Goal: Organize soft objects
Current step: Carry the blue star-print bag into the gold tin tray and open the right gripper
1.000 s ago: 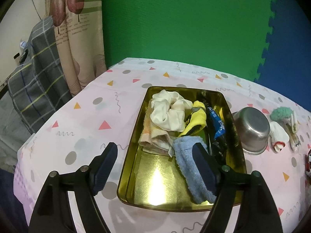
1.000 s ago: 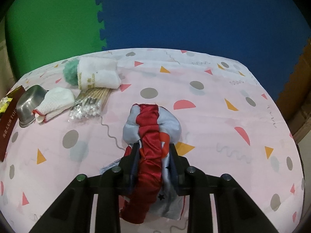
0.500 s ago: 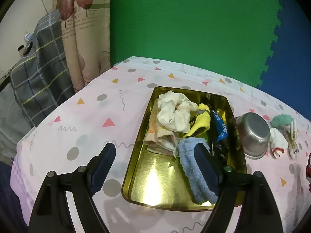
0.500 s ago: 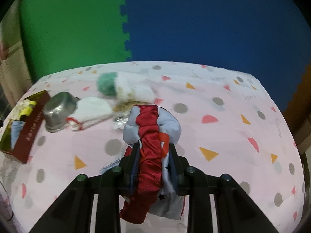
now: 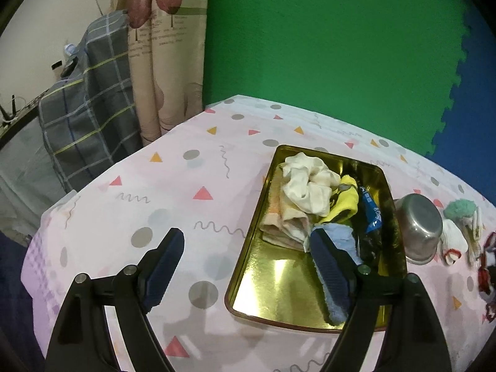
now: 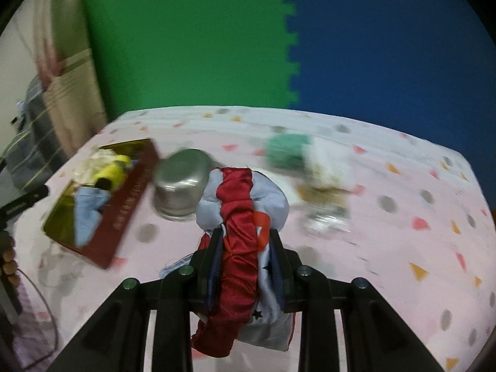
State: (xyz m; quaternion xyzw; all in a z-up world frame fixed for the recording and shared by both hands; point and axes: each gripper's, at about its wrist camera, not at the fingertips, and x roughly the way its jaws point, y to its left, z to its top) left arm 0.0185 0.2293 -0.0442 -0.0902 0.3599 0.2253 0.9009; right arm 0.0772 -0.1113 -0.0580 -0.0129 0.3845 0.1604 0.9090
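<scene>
Your right gripper [image 6: 248, 266] pinches the scrunchie [image 6: 240, 217]; tray [image 6: 130, 192] lies upper left of it, beyond the bowl [image 6: 179, 183]; left gripper [image 5: 248, 266] fingers spread

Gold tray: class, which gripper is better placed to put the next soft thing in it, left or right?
Right. The right gripper is shut on the red and grey cloth, with the gold tray ahead to its left. The left gripper hangs open and empty over the tray's near end.
</scene>
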